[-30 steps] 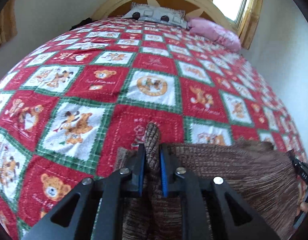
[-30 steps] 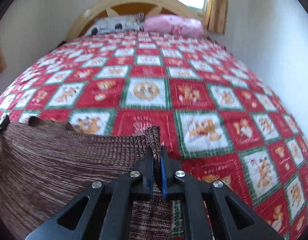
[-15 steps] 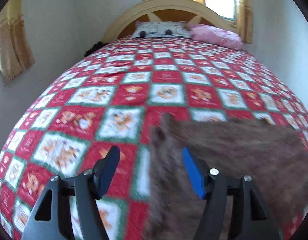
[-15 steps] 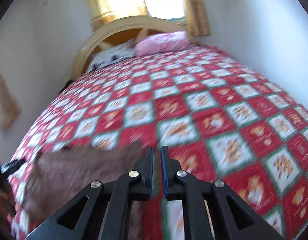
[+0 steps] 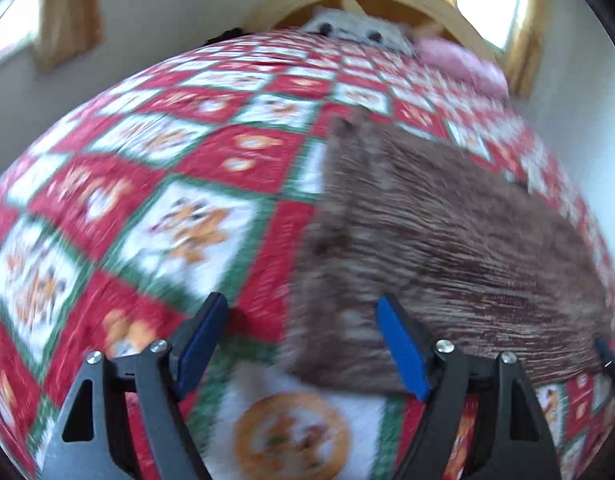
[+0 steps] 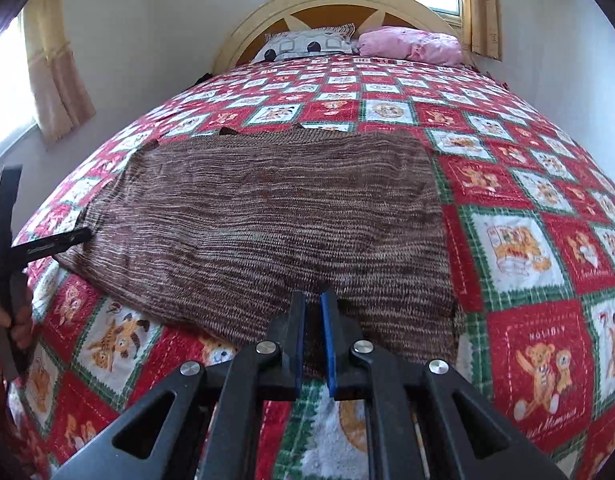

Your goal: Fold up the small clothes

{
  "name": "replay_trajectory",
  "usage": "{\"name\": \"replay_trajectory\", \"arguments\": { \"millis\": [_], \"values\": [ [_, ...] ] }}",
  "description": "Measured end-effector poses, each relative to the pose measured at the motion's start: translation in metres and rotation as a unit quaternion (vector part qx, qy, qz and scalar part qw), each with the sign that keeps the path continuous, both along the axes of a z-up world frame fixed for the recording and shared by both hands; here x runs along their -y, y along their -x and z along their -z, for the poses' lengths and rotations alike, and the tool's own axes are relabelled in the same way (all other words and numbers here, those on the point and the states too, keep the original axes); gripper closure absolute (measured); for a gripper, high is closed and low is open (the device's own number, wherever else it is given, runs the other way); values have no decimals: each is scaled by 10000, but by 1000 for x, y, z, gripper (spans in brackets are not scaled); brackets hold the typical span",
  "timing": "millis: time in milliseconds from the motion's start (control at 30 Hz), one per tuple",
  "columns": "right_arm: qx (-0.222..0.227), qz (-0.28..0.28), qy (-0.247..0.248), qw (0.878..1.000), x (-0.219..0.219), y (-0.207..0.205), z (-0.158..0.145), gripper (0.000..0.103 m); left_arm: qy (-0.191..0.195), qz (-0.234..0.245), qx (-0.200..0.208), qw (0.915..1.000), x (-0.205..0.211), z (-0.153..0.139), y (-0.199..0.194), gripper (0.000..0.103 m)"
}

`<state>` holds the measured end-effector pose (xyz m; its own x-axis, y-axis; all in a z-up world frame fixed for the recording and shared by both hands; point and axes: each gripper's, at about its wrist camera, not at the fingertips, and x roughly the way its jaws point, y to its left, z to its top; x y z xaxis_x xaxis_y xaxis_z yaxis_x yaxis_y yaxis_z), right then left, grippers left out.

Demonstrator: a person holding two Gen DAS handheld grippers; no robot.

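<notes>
Lying flat on the quilt (image 6: 547, 184), the brown knit (image 6: 267, 216) is spreading across the bed's near half.

The left gripper (image 5: 299, 332) is hanging with its jaws spread wide, gripping nothing, above the knit's near left corner. The right gripper (image 6: 313, 320) is hovering at the knit's near edge, its jaws nearly together with a thin gap, nothing between them. Two pillows (image 6: 307, 44) are resting against the headboard (image 6: 335, 0).

The left gripper (image 5: 299, 332) is hanging over the bed (image 5: 179, 216) with its blue fingers (image 5: 401, 356) wide apart, holding nothing. A brown knitted cloth (image 5: 439, 236) is lying flat near the bed's right edge. Everything is looking blurry.
</notes>
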<state>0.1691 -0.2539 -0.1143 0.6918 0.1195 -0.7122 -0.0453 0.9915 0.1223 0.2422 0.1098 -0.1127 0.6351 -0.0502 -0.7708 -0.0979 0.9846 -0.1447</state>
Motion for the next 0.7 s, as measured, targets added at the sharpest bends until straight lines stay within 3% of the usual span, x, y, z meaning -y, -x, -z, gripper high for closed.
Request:
{"name": "replay_trajectory", "arguments": {
  "millis": [133,333,433,567,600,633,700],
  "values": [
    [16,60,-291,9996,7,3,2,94,-366,18,-4,9993,-2,-3,4,23],
    [20,85,-647,9979,15,0,4,94,378,620,637,9953,-3,-24,-16,23],
    [19,78,-720,9974,18,-1,4,94,267,847,753,9932,10,-27,-41,27],
    [22,80,-853,9963,21,-1,5,94,207,929,162,9953,23,-9,-77,58],
    [25,80,-891,9960,23,-1,5,94,309,858,-17,9958,22,-1,-80,61],
    [26,82,-929,9956,24,-1,6,94,367,756,-24,9965,21,2,-78,63],
    [26,81,-1002,9949,26,-1,6,94,451,647,162,9968,17,1,-67,85]
  ]
}}
